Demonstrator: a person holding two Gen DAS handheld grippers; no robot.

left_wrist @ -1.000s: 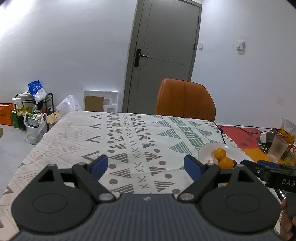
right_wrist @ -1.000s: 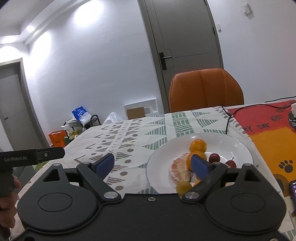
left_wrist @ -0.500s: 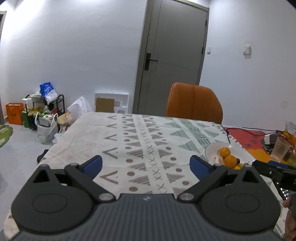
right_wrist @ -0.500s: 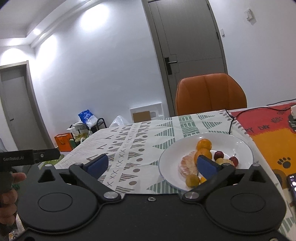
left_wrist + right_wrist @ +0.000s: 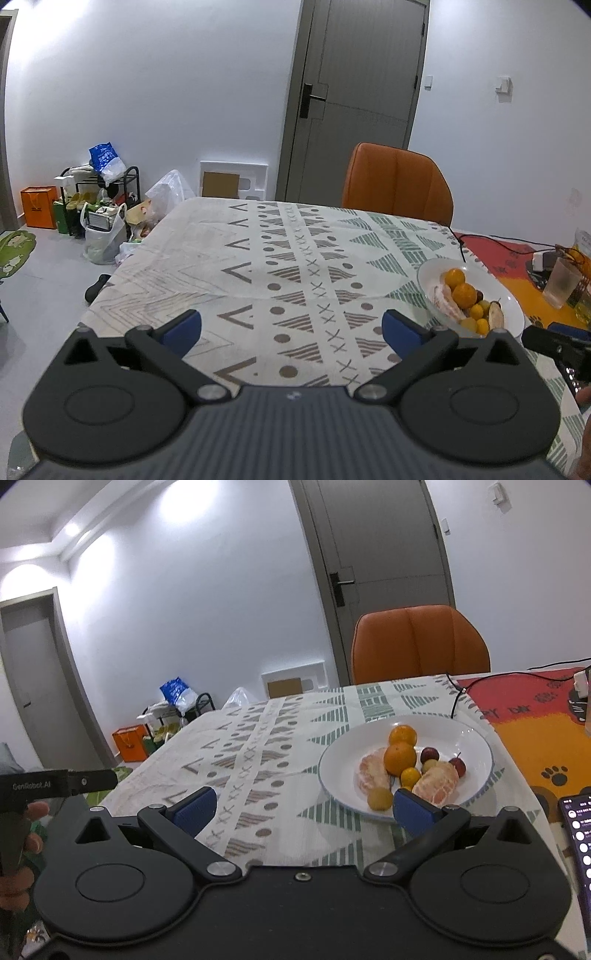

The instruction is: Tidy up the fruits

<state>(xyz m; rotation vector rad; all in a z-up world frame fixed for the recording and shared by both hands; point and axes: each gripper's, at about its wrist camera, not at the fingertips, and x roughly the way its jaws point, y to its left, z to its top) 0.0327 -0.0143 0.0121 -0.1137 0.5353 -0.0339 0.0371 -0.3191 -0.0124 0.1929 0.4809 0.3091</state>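
Observation:
A white plate sits on the patterned tablecloth and holds two oranges, peeled citrus pieces, small yellow fruits and small red fruits. The plate also shows in the left wrist view, at the right. My right gripper is open and empty, just in front of the plate, its right finger near the plate's front rim. My left gripper is open and empty over the bare tablecloth, left of the plate.
An orange chair stands at the table's far side. A black cable and a red-orange mat lie right of the plate. A phone lies at the right edge. A plastic cup stands far right.
Both grippers have pulled back and risen; the plate and table look farther away and lower in both views. Both grippers stay open and empty.

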